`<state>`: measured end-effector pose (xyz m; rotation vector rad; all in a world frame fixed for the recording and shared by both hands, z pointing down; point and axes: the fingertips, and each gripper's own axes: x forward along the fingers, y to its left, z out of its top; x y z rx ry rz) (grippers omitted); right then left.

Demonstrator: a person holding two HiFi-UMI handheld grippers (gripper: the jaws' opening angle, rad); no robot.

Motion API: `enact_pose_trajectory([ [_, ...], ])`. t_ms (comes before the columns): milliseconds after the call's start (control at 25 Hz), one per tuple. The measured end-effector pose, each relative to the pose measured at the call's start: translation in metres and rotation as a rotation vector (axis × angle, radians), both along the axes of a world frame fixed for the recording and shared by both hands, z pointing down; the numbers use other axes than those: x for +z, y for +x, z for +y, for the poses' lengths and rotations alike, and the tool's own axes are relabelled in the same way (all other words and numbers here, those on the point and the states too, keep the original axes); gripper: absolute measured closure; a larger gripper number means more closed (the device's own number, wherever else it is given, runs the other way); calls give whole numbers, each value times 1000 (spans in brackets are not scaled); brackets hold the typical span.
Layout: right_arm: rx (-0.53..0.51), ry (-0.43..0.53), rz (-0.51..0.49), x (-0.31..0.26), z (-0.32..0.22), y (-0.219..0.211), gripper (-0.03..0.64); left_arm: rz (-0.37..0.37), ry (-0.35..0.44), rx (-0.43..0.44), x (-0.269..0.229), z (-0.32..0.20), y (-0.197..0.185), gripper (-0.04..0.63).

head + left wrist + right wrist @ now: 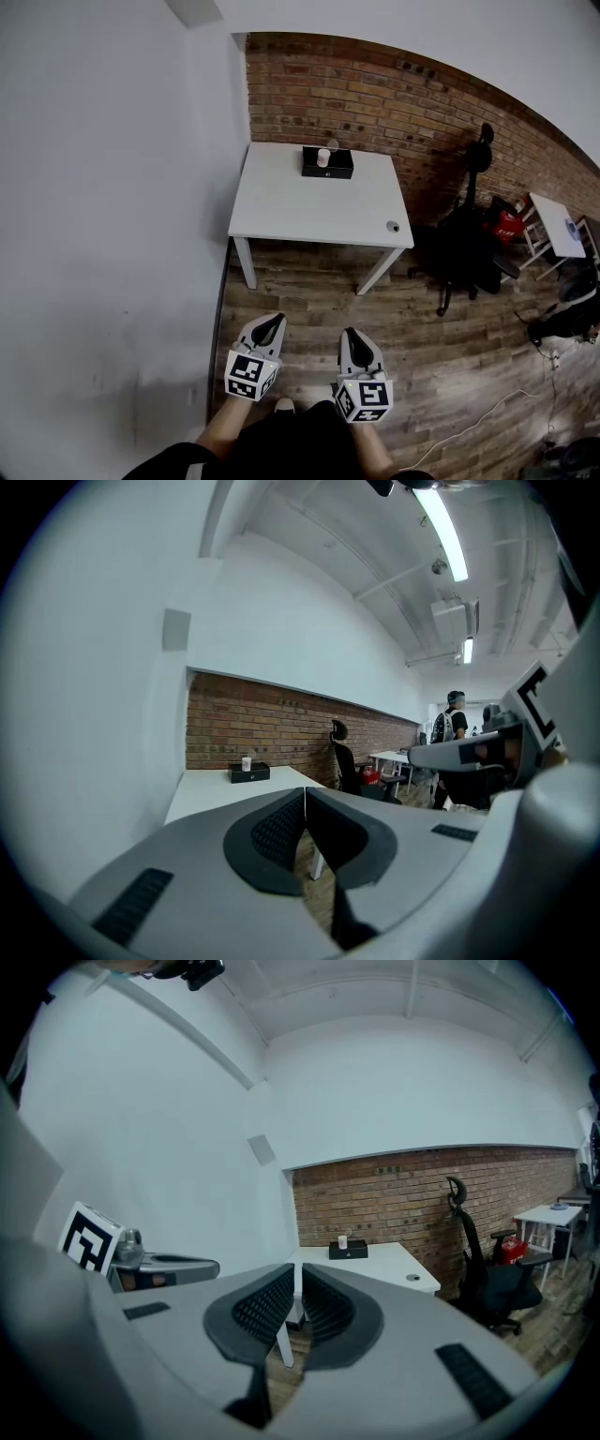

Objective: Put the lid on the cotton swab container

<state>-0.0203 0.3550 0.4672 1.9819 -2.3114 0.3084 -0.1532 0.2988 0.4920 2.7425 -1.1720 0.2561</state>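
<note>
Wood-plank flooring (309, 300) lies under the person, and over it both tongs are held out roughly level ahead of the body, side by side and a little apart. The left gripper (271, 322) has its jaws pressed together, the ribbed pads meeting along one thin line with nothing between them. The right gripper (352, 335) is the same: jaws together and empty. Beyond their tips stands a white table (309, 211), well apart from both tongs, with bare floor between. At its far edge, against the brick wall (375, 84), sits a black box (327, 169), and on top of it stands a small pale cylinder that appears to be the cotton swab container (323, 157); at this range it cannot be told whether it is open or capped. A small round disc (393, 226) lies alone near the table's front right corner, well away from the box. It may be the lid, though it is too small to be sure. To the right of the table are a black office chair (464, 248) and a second white table (555, 223). Judged from this, the task has not begun: nothing is held and neither gripper is near the table. All of it is left, namely reaching the table, opening a gripper on the lid, carrying it to the container and seating it.
</note>
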Motion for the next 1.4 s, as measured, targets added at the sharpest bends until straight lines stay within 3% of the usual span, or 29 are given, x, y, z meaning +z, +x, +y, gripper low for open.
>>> enact_pose_trajectory([
  [560,-6,-2,-5,7,-16,7,594,-7,-7,17,9,-18,16,581],
  [880,-39,-7,-11,13,-57,17,594,-18,-10,4,13,-55,30,581],
  [1400,-84,-20,-22,11,-150,75,594,-44,-25,-32,8,-140,85,581],
])
